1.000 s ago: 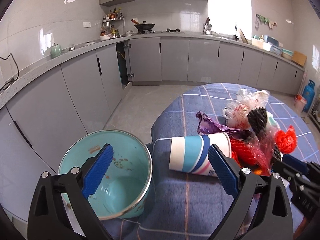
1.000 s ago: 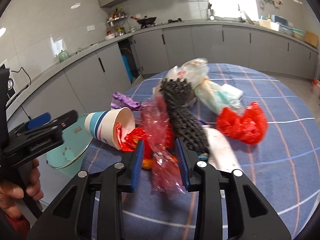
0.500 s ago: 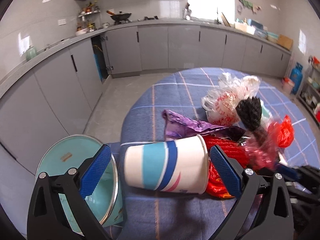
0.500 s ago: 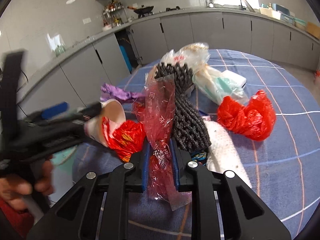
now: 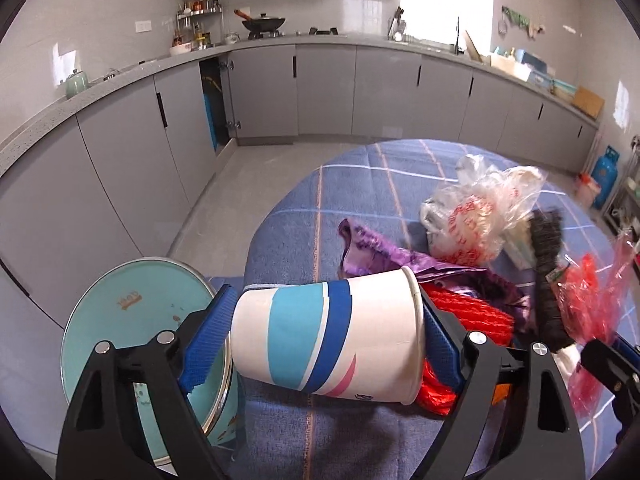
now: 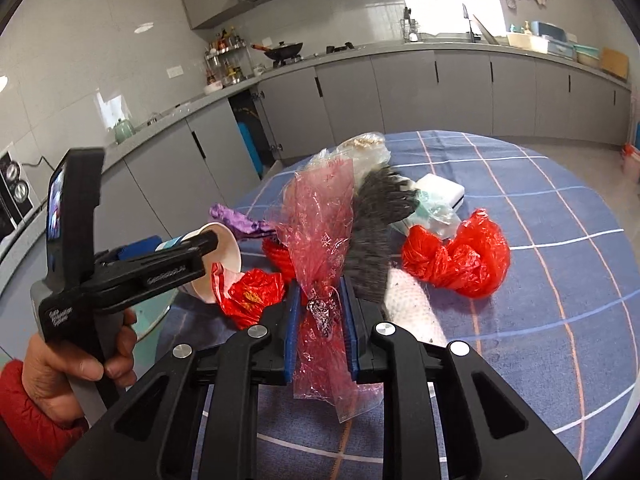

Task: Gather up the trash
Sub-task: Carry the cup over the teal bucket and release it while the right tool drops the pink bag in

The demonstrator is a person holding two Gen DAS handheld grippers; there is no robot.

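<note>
A paper cup (image 5: pixel 320 340) with blue bands lies on its side at the table's left edge. My left gripper (image 5: pixel 324 316) spans it end to end; its jaws are closing, one pad on the base and one on the rim. A teal enamel pot (image 5: pixel 132 332) stands just left of it, below the table edge. In the right wrist view my right gripper (image 6: pixel 320 316) is shut on a crinkled clear red plastic wrapper (image 6: pixel 320 232), which stands up between the pads. The cup (image 6: pixel 226 246) and the left gripper's finger (image 6: pixel 160 270) show to its left.
More litter lies on the blue checked tablecloth (image 6: pixel 540 208): a purple wrapper (image 5: pixel 372 244), a clear printed bag (image 5: pixel 476 220), a black mesh piece (image 6: pixel 372 248), a red bag (image 6: pixel 460 260), a red packet (image 6: pixel 248 296) and a white pack (image 6: pixel 440 192). Grey kitchen cabinets (image 5: pixel 320 92) line the walls.
The left gripper moved in over the cup and its jaws narrowed onto the cup's ends. The right gripper's jaws closed on the red wrapper and raised it a little.
</note>
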